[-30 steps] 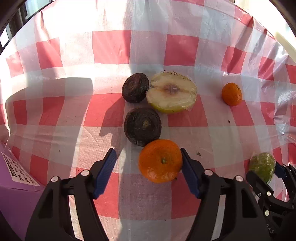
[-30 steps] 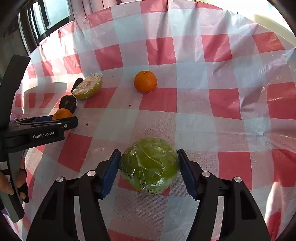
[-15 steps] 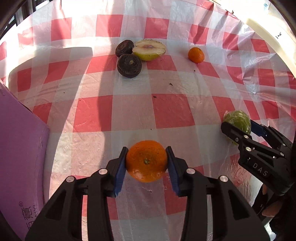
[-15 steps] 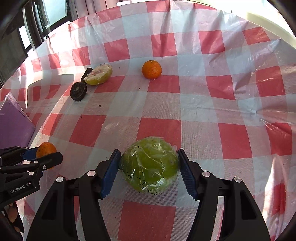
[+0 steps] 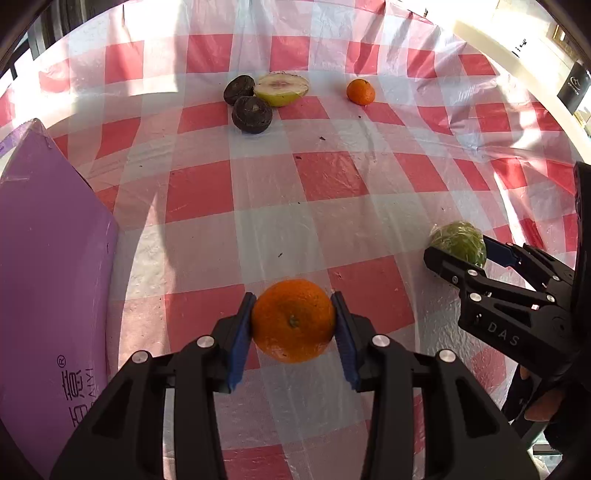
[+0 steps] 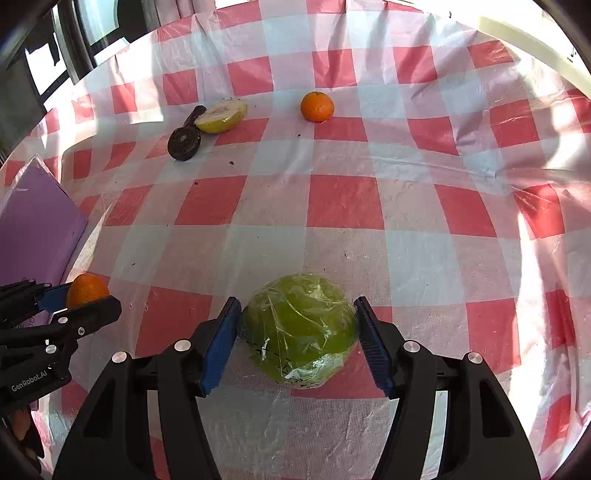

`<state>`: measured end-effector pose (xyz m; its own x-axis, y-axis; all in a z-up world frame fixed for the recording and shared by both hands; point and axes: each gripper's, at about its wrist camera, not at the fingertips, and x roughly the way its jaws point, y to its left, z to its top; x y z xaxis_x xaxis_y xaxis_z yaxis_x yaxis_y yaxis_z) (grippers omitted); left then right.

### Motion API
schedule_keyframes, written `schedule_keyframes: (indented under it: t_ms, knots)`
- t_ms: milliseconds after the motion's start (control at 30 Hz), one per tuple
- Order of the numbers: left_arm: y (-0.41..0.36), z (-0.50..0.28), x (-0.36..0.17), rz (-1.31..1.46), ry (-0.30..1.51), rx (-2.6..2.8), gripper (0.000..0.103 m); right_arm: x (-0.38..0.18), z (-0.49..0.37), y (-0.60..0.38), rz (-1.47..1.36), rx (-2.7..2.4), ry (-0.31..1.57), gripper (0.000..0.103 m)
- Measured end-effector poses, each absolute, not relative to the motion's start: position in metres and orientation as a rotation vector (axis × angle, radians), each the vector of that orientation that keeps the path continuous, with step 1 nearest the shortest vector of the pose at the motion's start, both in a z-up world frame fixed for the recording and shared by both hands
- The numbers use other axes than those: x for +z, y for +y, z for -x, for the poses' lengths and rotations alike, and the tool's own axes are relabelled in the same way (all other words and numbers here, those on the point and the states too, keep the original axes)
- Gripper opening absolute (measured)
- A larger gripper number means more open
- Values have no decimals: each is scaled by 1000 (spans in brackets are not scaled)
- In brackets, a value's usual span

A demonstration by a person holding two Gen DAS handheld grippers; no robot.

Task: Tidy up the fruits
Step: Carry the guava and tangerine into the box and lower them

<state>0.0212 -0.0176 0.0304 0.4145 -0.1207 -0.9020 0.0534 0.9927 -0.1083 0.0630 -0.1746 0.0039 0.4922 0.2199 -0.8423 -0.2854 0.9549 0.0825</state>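
Left gripper (image 5: 293, 328) jaws clamping orange (image 5: 293, 320), right gripper (image 6: 297, 336) gripping wrapped green fruit (image 6: 300, 328)

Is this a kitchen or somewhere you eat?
Probably a dining table at home. A red-and-white checked tablecloth under clear plastic covers it, fruit like a halved pear lies on it, and windows stand behind.

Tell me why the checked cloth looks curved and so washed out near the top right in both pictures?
Left wrist view: the fisheye lens bends the red-and-white checked plastic tablecloth into a bowl; sunlight bleaches its top right, a shadow falls at upper left. Right wrist view: same bending, glare down the right side, and shiny highlights on the cling-wrapped green fruit.
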Motion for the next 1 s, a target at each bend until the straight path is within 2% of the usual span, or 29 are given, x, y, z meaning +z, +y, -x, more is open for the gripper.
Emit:
schedule_keyframes:
  t_ms: [467, 667, 1000]
  knots:
    - [-11, 27, 67, 47, 1103, -312, 41, 24, -7, -137, 35, 320, 1073, 62]
    - [-10, 36, 95, -5, 1025, -425, 41, 28, 9, -137, -25, 253, 1112, 62]
    - [73, 31, 146, 170, 880, -343, 41, 74, 21, -104, -29, 242, 1019, 62]
